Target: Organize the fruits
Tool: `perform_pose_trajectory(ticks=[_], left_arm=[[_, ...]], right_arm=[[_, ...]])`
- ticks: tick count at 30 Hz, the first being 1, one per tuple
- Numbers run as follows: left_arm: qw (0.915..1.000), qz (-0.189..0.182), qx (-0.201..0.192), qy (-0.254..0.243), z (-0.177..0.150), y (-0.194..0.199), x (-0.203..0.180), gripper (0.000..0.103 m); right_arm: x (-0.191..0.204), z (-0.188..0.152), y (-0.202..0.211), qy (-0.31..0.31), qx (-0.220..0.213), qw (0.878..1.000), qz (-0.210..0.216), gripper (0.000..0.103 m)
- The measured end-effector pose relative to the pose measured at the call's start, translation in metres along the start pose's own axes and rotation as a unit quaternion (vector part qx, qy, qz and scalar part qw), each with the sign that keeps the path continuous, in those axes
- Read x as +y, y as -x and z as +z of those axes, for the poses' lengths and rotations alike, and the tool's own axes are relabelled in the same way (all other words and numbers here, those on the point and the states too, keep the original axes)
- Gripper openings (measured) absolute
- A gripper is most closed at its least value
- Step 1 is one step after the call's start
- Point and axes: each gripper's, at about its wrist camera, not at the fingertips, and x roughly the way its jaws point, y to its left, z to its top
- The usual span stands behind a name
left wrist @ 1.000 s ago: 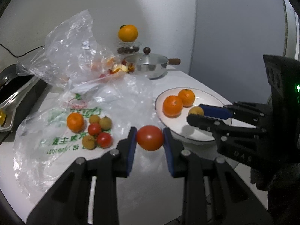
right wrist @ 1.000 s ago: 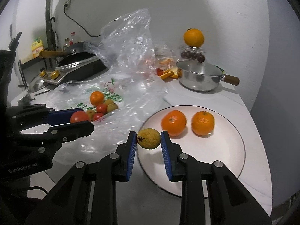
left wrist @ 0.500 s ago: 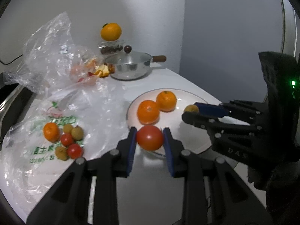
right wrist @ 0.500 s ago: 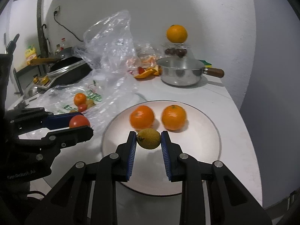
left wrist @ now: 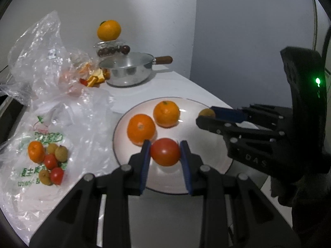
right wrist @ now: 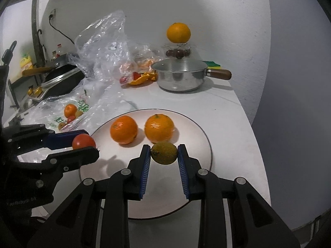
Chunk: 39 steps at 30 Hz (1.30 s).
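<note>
My left gripper (left wrist: 164,152) is shut on a red tomato (left wrist: 164,151) and hangs over the near left part of a white plate (left wrist: 128,165). My right gripper (right wrist: 163,152) is shut on a small yellow-brown fruit (right wrist: 164,152) above the middle of that plate (right wrist: 194,190). Two oranges (right wrist: 123,129) (right wrist: 158,128) lie on the plate just beyond both grippers. In the right wrist view the left gripper (right wrist: 84,144) with its tomato (right wrist: 83,141) sits at the plate's left rim. In the left wrist view the right gripper (left wrist: 203,116) and its fruit (left wrist: 206,112) hang over the plate's right side.
A clear plastic bag (left wrist: 41,124) lies left of the plate with an orange (left wrist: 36,152), tomatoes (left wrist: 50,161) and small brown fruits on it. A lidded steel saucepan (right wrist: 180,75) stands at the back, an orange (right wrist: 178,32) on a glass jar behind it, peels (right wrist: 142,78) beside it. The counter edge runs along the right.
Both grippers have carried their fruit to the right, from beside the bag and the plate's left edge to over the plate. The grips have not changed.
</note>
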Motion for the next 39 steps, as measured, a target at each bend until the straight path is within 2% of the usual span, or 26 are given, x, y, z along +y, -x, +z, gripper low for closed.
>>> perform_pose_trajectory(ticks=[19, 27, 31, 33, 39], left_arm=[[0.9998, 0.007, 0.018, 0.010, 0.011, -0.037, -0.007, 0.029], [0.9998, 0.001, 0.021, 0.000, 0.013, -0.042, -0.014, 0.029], [0.9997, -0.006, 0.023, 0.002, 0.014, -0.041, -0.016, 0.031], [0.9997, -0.007, 0.024, 0.002, 0.013, -0.040, -0.018, 0.037], [0.9998, -0.007, 0.017, 0.007, 0.011, -0.027, -0.018, 0.043]], right_arm=[[-0.024, 0.015, -0.034, 0.004, 0.024, 1.000, 0.013, 0.029], [-0.028, 0.016, -0.034, -0.004, 0.021, 1.000, 0.016, 0.029], [-0.029, 0.015, -0.030, -0.006, 0.020, 1.000, 0.011, 0.029], [-0.030, 0.014, -0.027, -0.008, 0.020, 1.000, 0.008, 0.029], [-0.025, 0.013, -0.016, -0.010, 0.018, 1.000, 0.003, 0.029]])
